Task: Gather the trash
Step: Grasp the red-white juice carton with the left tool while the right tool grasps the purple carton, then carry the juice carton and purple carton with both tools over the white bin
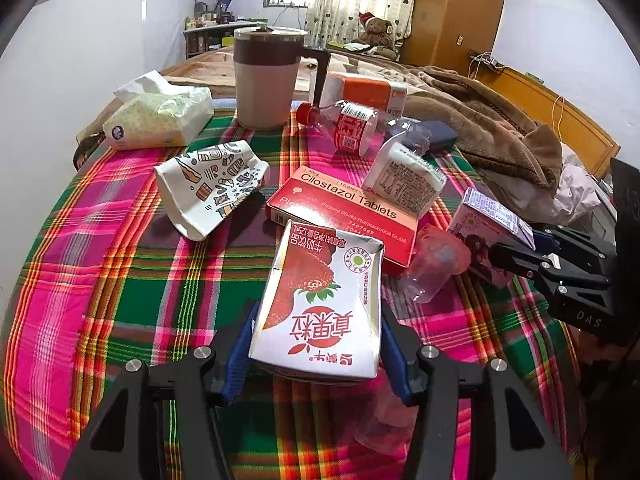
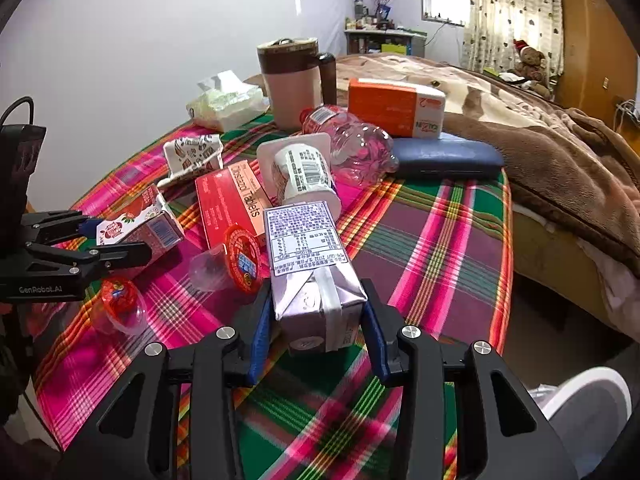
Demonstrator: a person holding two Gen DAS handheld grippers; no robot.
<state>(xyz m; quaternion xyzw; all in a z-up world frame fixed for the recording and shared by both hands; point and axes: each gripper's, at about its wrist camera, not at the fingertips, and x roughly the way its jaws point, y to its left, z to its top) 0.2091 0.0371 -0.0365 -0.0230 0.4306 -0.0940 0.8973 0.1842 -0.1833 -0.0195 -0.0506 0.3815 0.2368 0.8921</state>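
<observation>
**Two cartons in hand, the rest of the litter waiting**

My left gripper [image 1: 316, 344] is clamped on the strawberry milk carton [image 1: 320, 304], its blue pads pressed against the two side walls; my right gripper [image 2: 318, 324] is closed the same way on the purple drink carton [image 2: 310, 268]. Both cartons sit low over the plaid tablecloth [image 1: 132, 288]; I cannot tell whether they touch it.

To do this well, I judge I should squeeze gently, since the cartons look thin and empty and would buckle or slip. I should raise each straight up, clear of the red tablet box [image 1: 344, 216] and the clear jelly cups [image 2: 120, 304] just beside them.

The strawberry carton is white with a red berry print, its far end crumpled open. The purple one is foil-shiny, with a dense label panel on its face and folded seams at its near end.
</observation>
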